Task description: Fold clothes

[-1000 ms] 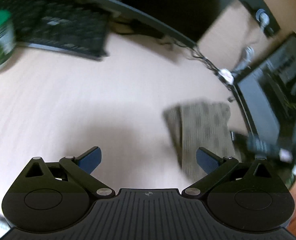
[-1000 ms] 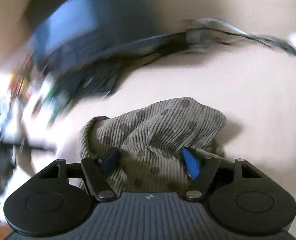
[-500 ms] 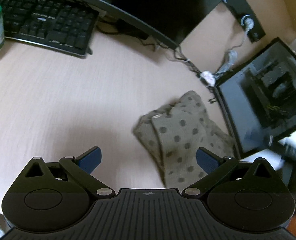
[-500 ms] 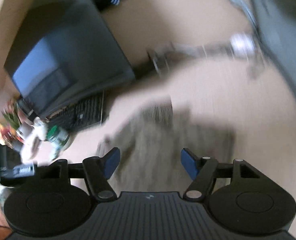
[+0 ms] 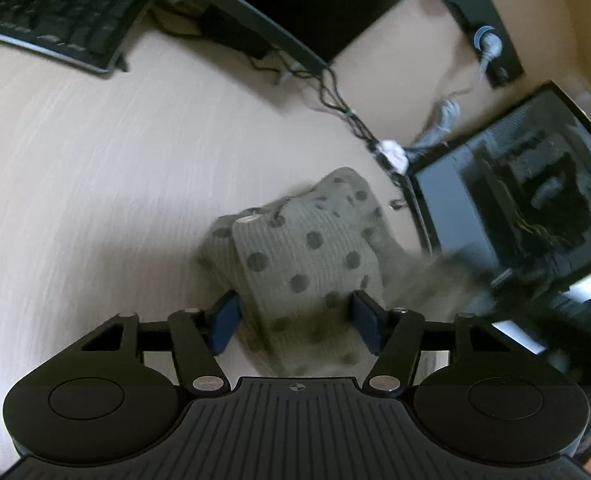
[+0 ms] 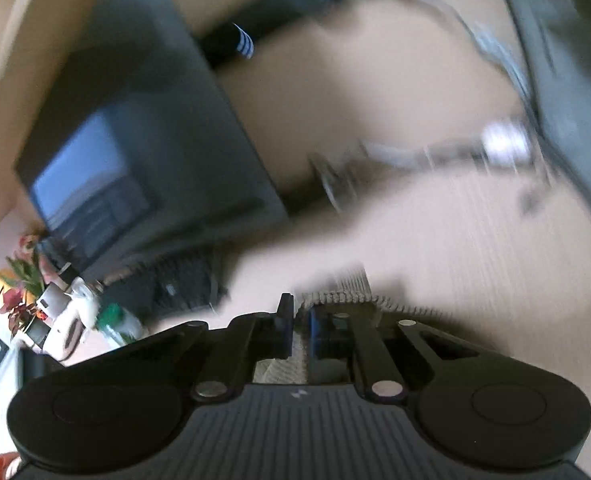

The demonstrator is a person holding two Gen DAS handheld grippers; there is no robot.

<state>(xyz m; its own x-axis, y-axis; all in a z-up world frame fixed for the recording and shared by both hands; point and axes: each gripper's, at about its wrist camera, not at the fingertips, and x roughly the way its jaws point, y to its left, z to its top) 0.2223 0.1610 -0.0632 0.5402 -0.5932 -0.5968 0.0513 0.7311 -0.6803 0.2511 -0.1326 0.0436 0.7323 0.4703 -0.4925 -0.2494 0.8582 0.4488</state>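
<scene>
Change: right tool (image 6: 302, 330), half open a second ago over the spotted knit garment (image 5: 307, 264), is now clenched on its ribbed edge.
Left tool (image 5: 295, 322): jaws wide open a moment ago, now closing around the garment's near fold, pads not yet pressing.
Meaning: likely starting another fold.
Garment: lying on the bench (image 5: 95, 184), beside the glass-sided computer case (image 5: 535, 208).
Texture: soft, ribbed, grey-green, dark dots; bench pale woodgrain.
</scene>
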